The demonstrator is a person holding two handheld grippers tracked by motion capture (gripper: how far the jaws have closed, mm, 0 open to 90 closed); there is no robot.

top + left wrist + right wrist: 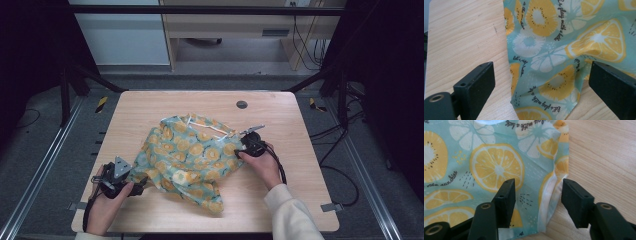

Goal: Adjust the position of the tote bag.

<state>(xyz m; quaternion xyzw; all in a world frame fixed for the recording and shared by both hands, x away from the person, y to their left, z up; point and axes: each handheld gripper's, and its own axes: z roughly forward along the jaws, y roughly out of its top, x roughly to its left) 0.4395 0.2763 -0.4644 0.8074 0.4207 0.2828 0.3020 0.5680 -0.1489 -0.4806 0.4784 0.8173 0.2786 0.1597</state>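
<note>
A crumpled teal cloth [192, 157] printed with lemon and kiwi slices lies in the middle of the wooden table [150, 107]. At the cloth's near left corner, my left gripper [137, 182] rests on the table in the person's hand. In the left gripper view the cloth's corner [564, 45] lies between the wide jaws of the left gripper [541, 82], untouched. My right gripper [241, 150] is at the cloth's right edge. In the right gripper view the right gripper [537, 195] straddles the cloth's white-hemmed edge [494, 167], jaws half apart and pads not pressing it.
A dark round grommet [241, 104] sits near the table's far edge. Bare wood surrounds the cloth on all sides. Metal frame rails run along both sides of the table, and cables [345, 170] lie on the floor at the right.
</note>
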